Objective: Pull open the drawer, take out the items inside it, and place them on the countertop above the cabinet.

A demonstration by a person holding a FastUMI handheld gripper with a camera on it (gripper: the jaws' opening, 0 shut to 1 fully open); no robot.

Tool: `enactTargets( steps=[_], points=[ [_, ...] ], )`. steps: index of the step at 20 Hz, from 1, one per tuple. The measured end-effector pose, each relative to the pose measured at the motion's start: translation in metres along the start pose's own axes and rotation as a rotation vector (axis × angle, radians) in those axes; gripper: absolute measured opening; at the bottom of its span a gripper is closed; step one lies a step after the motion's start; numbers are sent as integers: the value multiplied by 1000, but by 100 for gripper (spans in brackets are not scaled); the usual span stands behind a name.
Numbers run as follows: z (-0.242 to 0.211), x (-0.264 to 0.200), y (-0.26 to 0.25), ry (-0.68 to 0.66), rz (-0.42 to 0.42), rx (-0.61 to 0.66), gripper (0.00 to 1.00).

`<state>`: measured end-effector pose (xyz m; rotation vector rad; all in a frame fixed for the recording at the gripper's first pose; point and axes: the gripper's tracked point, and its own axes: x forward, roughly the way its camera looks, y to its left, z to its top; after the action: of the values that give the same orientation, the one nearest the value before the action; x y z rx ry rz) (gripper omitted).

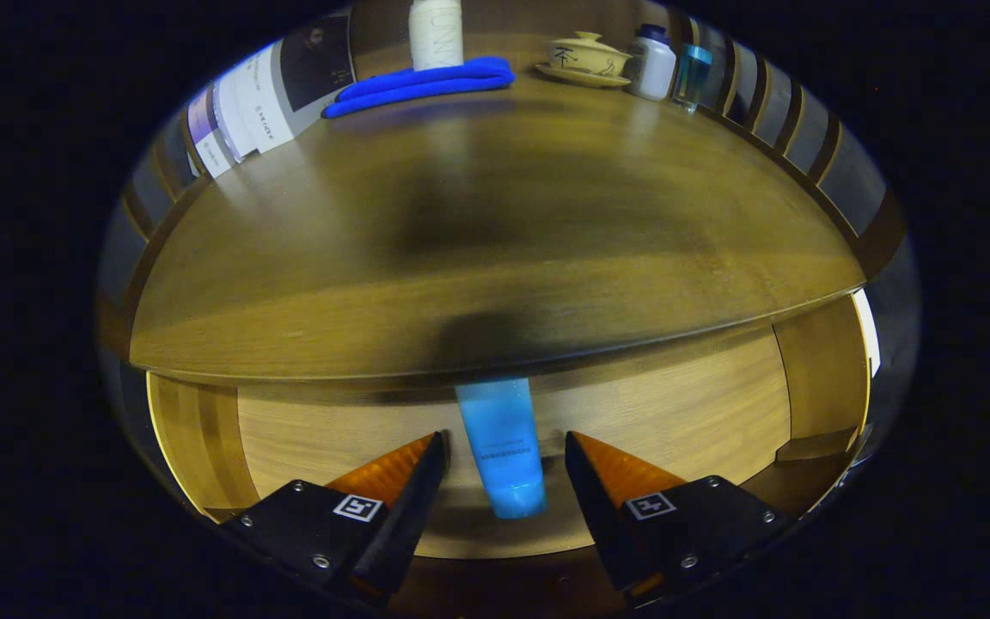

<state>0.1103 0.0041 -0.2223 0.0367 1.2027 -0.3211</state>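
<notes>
The tongs [505,447] are nearest, spread wide with nothing gripped. Between their tips a blue tube [500,447] lies flat on the floor of the drawer [684,413], touching neither finger. The drawer is already pulled open, so opening looks done; lifting the tube out and setting it down remain. The tube's long axis runs straight away from the tongs, its far end hidden under the counter [478,241] edge, its rounded end toward the camera.
</notes>
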Motion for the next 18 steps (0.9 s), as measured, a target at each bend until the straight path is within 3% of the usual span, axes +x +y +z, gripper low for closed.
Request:
enactTargets(
  steps=[4, 6, 7, 18],
  points=[
    [1, 7, -1, 11, 12, 36, 70],
    [-1, 6, -2, 8, 8, 34, 51],
    [-2, 5, -5, 11, -11, 31, 48],
    [-2, -38, -27, -66, -49, 112, 46]
  ],
)
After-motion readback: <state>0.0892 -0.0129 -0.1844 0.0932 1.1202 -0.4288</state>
